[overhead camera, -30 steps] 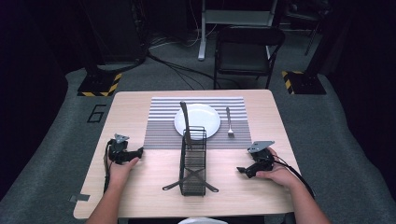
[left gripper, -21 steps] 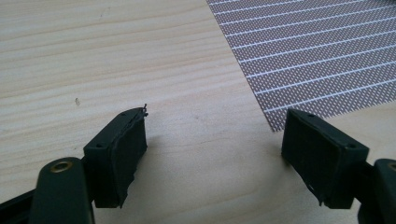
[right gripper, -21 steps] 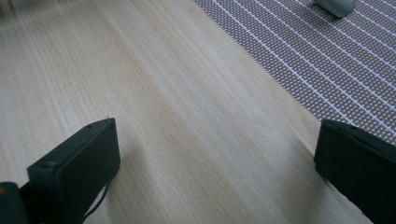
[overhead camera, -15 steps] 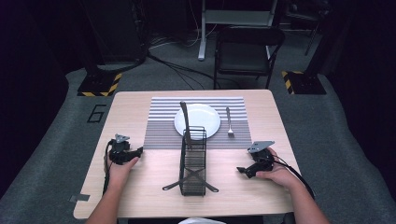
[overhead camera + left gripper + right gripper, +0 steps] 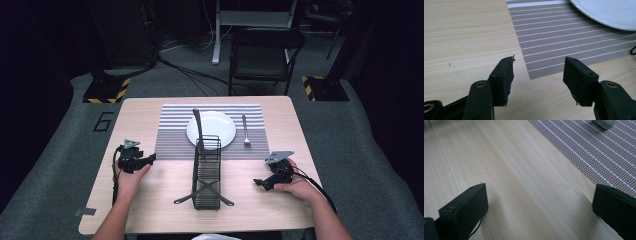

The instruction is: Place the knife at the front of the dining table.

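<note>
Across the room I see a pale wood-grain table (image 5: 150, 115) with rounded corners, standing on grey carpet. On its far half lies a rectangular woven placemat (image 5: 172, 135), grey with thin white stripes; in the left gripper view its weave reads as a fine checked mesh. A round, glossy white plate (image 5: 220, 125) sits on the placemat's middle. Nearer me stands a narrow black wire rack (image 5: 206, 175), box-shaped, on crossed wire feet, its far end at the placemat's near edge; a long dark utensil (image 5: 198, 127) stands tilted at that far end, rising across the plate. A metal fork (image 5: 245, 131) lies on the placemat just right of the plate.

My left tongs (image 5: 146, 160) rest on bare wood left of the rack, held in my left hand (image 5: 131, 177); their matte black, blocky pads are spread apart over the placemat's near corner. My right tongs (image 5: 262, 182), in my right hand (image 5: 295, 187), sit right of the rack, likewise wide apart over bare wood.
</note>
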`<state>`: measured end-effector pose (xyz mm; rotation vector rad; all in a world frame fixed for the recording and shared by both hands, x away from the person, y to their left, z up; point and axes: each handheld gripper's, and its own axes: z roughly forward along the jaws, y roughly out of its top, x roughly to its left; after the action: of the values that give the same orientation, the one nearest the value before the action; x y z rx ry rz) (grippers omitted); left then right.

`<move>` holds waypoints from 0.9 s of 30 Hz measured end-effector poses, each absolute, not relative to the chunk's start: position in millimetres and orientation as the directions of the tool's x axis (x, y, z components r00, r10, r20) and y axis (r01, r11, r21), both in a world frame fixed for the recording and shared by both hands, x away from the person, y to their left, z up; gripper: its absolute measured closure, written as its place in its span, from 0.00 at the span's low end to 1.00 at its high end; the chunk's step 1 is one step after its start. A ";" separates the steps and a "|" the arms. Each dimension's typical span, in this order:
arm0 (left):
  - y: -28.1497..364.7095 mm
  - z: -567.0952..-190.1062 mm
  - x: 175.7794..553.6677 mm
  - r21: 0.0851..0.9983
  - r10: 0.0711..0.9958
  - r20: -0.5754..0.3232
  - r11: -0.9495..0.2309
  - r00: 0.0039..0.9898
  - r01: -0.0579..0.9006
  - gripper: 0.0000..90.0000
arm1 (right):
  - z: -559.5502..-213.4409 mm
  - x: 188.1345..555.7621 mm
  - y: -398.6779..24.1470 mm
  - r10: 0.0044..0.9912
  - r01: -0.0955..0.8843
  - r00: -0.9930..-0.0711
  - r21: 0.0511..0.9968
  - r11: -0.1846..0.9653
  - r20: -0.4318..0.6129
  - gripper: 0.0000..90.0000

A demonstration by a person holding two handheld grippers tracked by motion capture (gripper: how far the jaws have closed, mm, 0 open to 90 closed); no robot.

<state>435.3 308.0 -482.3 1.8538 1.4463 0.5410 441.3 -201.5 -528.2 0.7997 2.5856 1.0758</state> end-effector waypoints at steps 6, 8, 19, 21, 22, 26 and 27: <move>296.7 -469.6 432.7 0.765 0.945 -0.102 -0.124 0.309 0.632 0.48 | -528.2 441.3 -201.6 0.565 0.397 -0.825 0.709 0.582 -0.002 0.00; 293.5 -465.2 432.2 0.763 0.943 -0.095 -0.137 0.319 0.632 0.48 | -528.2 441.3 -201.6 0.565 0.397 -0.825 0.710 0.582 -0.002 0.00; 272.0 -444.4 434.2 0.777 0.926 -0.112 -0.144 0.361 0.613 0.50 | -528.2 441.3 -201.6 0.564 0.396 -0.826 0.709 0.583 -0.003 0.00; 269.3 -441.0 435.0 0.777 0.922 -0.116 -0.147 0.369 0.612 0.50 | -528.2 441.4 -201.6 0.564 0.396 -0.826 0.709 0.583 -0.003 0.00; 267.4 -439.2 435.5 0.779 0.921 -0.115 -0.148 0.371 0.609 0.50 | -528.2 441.4 -201.6 0.564 0.396 -0.826 0.709 0.583 -0.002 0.00; 260.5 -431.1 437.0 0.783 0.914 -0.109 -0.163 0.390 0.600 0.50 | -528.2 441.3 -201.5 0.565 0.397 -0.825 0.710 0.582 -0.002 0.00; 259.1 -428.9 437.4 0.781 0.910 -0.101 -0.177 0.401 0.599 0.50 | -528.2 441.3 -201.5 0.565 0.397 -0.825 0.710 0.582 -0.002 0.00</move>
<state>437.4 259.1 -428.9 1.8821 1.2949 0.5078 441.3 -201.5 -528.2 0.7992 2.5857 1.0756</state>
